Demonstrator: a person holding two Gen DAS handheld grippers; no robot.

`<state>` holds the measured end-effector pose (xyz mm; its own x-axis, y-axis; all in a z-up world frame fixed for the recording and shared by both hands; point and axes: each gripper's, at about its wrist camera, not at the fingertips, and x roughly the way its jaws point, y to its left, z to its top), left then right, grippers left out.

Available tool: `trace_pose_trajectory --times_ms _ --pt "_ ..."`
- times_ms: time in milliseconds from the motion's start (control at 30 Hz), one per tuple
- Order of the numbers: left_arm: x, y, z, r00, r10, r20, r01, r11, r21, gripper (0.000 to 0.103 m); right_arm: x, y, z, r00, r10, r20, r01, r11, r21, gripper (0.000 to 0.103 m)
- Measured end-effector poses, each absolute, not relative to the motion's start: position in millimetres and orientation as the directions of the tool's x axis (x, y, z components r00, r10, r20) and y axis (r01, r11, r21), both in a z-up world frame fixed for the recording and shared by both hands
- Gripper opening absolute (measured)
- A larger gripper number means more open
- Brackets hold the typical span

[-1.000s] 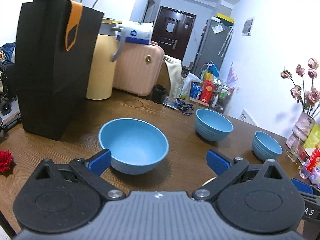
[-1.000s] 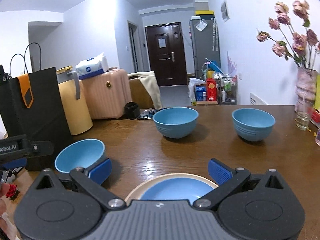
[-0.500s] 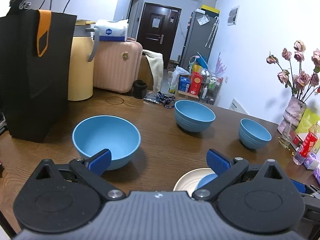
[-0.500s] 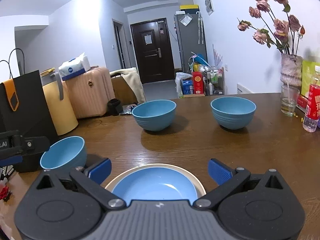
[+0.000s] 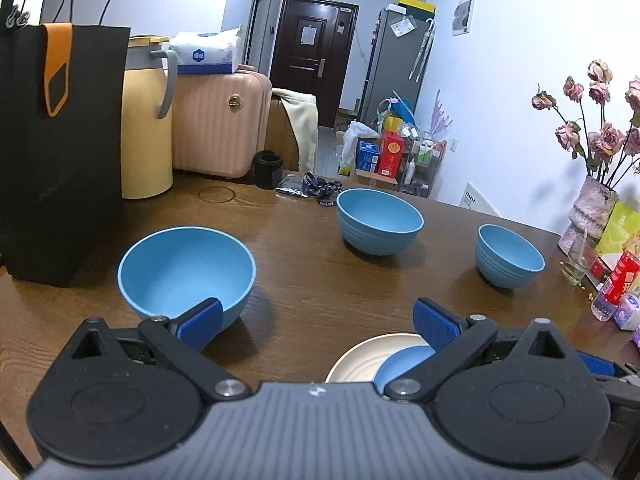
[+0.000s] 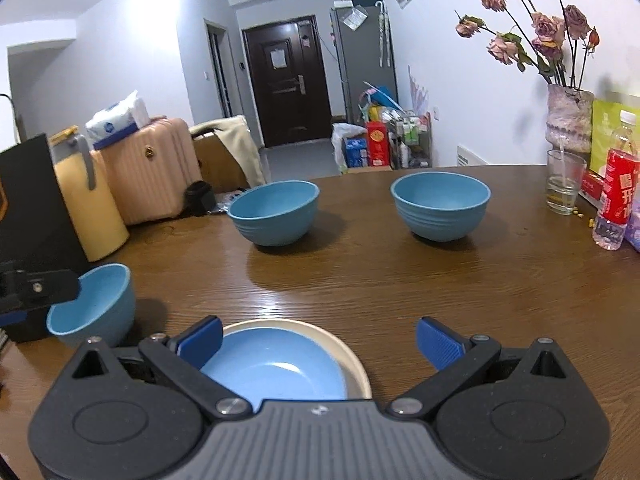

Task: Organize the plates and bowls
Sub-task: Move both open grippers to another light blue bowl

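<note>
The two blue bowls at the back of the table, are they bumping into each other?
Apart. The right wrist view shows bare brown table between the left back bowl and the right back bowl.

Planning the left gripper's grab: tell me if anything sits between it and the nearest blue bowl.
Nothing visible does. The left gripper is open, and the smooth light-blue bowl sits right ahead of its left finger on bare brown wooden table. The black paper bag stands off to the left, clear of that path.
</note>
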<state>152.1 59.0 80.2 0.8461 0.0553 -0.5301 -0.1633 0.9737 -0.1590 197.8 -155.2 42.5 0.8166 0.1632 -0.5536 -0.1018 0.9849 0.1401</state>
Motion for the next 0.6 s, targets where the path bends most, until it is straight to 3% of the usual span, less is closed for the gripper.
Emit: trace_pose_trajectory --times_ms 600 --pt "219 35 105 0.816 0.026 -0.578 -0.144 0.977 -0.159 0.103 281 -179 84 0.802 0.239 -0.547 -0.169 0.97 0.176 0.103"
